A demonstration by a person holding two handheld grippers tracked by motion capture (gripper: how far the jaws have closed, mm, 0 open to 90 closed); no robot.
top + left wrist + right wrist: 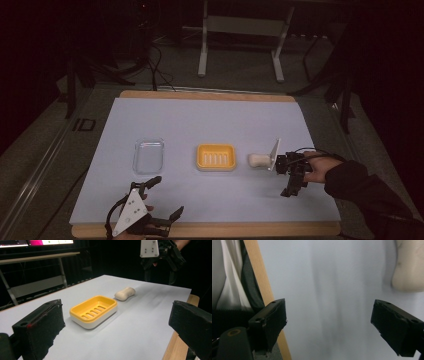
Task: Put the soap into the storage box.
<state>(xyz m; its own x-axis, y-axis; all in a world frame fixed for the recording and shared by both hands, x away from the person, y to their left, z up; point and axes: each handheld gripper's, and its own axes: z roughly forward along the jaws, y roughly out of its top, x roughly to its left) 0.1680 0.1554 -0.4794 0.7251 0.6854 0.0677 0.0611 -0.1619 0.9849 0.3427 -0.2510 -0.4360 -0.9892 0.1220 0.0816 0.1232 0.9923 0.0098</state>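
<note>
Both hand-held grippers (167, 197) (287, 175) gape (jaws wide).

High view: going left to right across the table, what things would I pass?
Clear plastic lid → yellow soap dish → pale bar of soap → right gripper. The left gripper sits nearer the front edge, between lid and dish.

No readable text, label, brand or number appears on anything in view.
</note>
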